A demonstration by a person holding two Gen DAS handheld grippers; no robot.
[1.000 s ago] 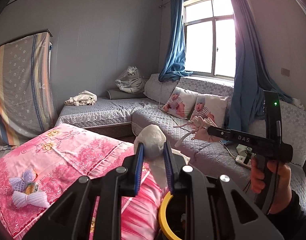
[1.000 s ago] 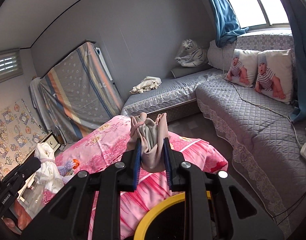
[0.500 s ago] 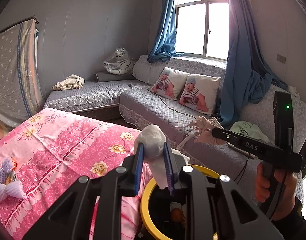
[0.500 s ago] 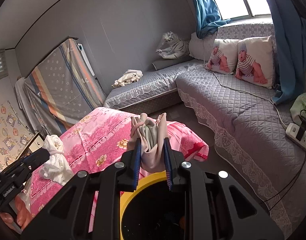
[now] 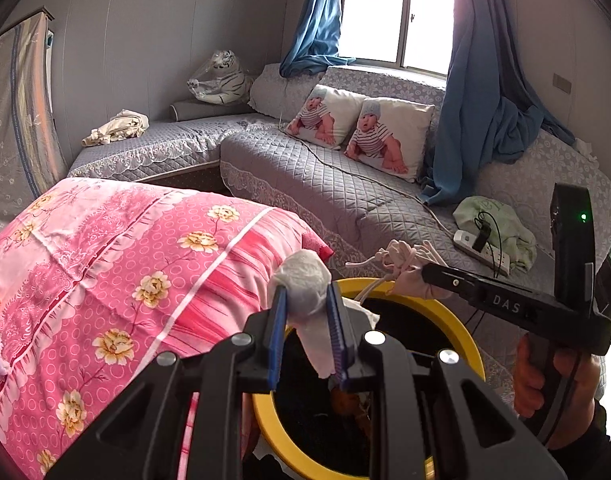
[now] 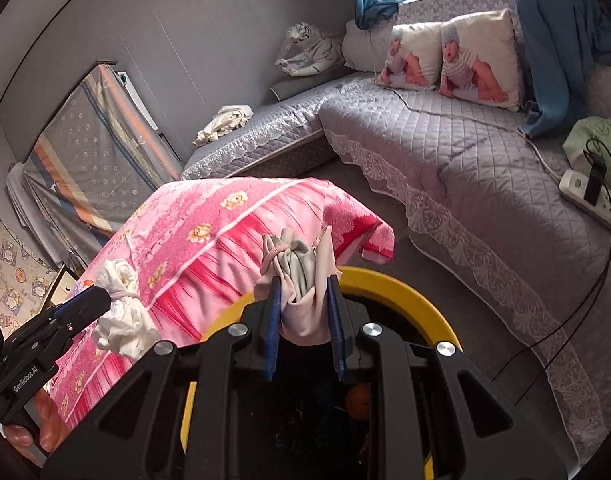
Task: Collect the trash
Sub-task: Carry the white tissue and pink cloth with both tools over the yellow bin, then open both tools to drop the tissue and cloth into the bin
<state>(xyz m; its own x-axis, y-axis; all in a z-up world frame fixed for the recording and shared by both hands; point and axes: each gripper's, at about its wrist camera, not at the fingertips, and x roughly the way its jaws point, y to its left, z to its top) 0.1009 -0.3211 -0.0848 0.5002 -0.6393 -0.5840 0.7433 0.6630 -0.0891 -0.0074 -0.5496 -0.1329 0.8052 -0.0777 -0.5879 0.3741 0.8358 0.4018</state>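
Note:
My left gripper (image 5: 305, 312) is shut on a crumpled white tissue wad (image 5: 303, 280) and holds it over the near rim of a yellow-rimmed black trash bin (image 5: 461, 320). My right gripper (image 6: 303, 312) is shut on a knotted pinkish plastic bag (image 6: 301, 272) above the same bin (image 6: 405, 284). In the left wrist view the right gripper (image 5: 421, 272) holds the bag (image 5: 401, 260) over the bin's far rim. In the right wrist view the left gripper (image 6: 105, 300) holds the tissue wad (image 6: 123, 312) at the left. Some trash lies inside the bin.
A table under a pink floral cloth (image 5: 125, 264) stands left of the bin. A grey quilted corner sofa (image 5: 325, 176) runs behind, with two baby-print pillows (image 5: 361, 132), a power strip (image 5: 481, 246) and a green cloth (image 5: 501, 220). Blue curtains (image 5: 477, 100) hang at the window.
Both grippers have moved down and to the right, from above the pink table to over the yellow bin. Each still holds its item.

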